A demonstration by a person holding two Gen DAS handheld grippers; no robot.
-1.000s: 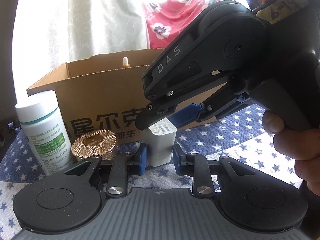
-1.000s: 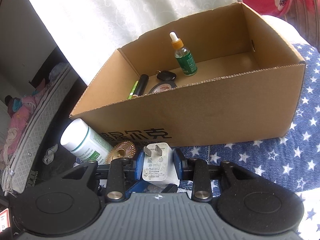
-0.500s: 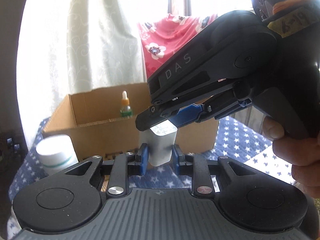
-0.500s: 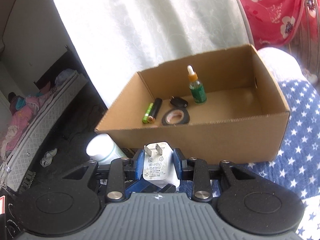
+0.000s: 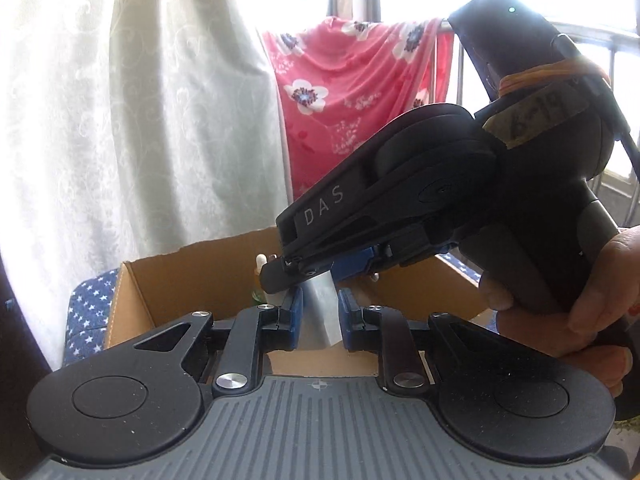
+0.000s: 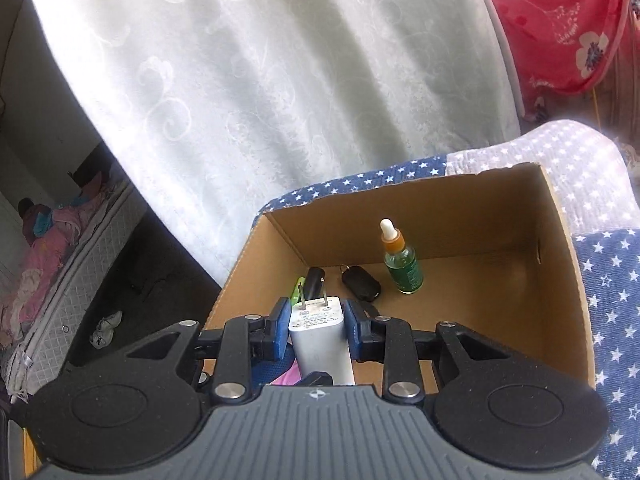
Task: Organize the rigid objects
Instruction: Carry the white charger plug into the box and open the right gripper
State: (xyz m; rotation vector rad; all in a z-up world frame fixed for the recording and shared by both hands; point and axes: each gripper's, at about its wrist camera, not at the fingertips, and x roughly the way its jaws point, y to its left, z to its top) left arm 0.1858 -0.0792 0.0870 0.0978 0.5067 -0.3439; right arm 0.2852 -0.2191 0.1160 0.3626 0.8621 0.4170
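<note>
A white plug adapter (image 6: 318,336) with two metal prongs is gripped from both sides. My right gripper (image 6: 316,320) has its blue pads on the prong end and its jaws are still closing on it. My left gripper (image 5: 319,314) is shut on the adapter's (image 5: 320,320) other end. In the left wrist view the right gripper (image 5: 320,270) comes in from the right, held by a hand (image 5: 580,292). The adapter hangs above the near wall of an open cardboard box (image 6: 560,280). Inside stand a green dropper bottle (image 6: 402,268), a black key fob (image 6: 360,282) and a black cylinder (image 6: 314,280).
The box sits on a blue cloth with white stars (image 6: 608,300). A white curtain (image 6: 280,100) hangs behind it and a red floral cloth (image 5: 352,92) hangs on a window rail. To the left, the floor and a mattress edge (image 6: 60,300) lie lower.
Both grippers have risen with the adapter and moved from in front of the box to above its near wall. The white bottle and gold lid beside the box have dropped out of view.
</note>
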